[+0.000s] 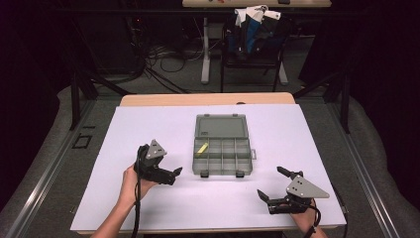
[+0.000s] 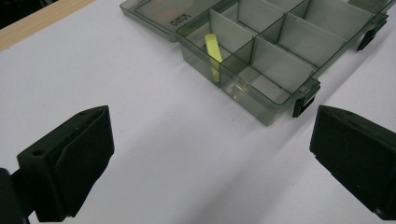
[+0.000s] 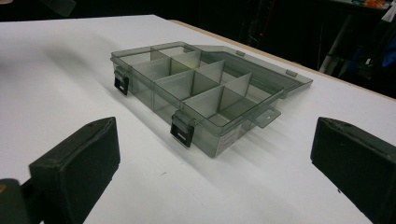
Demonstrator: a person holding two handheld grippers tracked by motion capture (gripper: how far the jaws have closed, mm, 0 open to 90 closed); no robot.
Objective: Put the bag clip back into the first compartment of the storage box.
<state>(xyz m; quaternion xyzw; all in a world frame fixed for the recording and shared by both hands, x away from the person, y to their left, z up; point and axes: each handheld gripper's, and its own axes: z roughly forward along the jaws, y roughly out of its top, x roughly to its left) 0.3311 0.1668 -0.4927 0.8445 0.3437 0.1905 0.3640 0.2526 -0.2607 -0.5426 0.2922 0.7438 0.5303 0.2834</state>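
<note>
White sheeting covered the bench (image 1: 148, 208), and a dark room with cables and a chair lay behind it. Nearest the person, the right gripper (image 1: 275, 187) hovered low over the front right part of the sheet, its fingers spread wide and holding nothing. The left gripper (image 1: 176, 173) hung a little farther in, just beside the box's front left corner, its fingers (image 2: 70, 158) likewise wide apart and empty.

Beyond both lay the organiser box (image 1: 222, 157), in the middle of the bench, apart from either gripper. It was smoky grey see-through plastic, split by thin walls into small compartments, with two black latches (image 3: 182, 132) on its near edge. Its lid (image 1: 221, 125) lay swung back flat on the far side, so the opening step looked done. One small yellow strip (image 2: 214, 49) leaned in the far left compartment; the others looked empty.

By my reading the work stood somewhere in the middle: the box was open and held one piece, yet neither gripper touched anything. What seemed left was either taking the strip out or swinging the lid over and snapping the latches; which one I could not tell.
</note>
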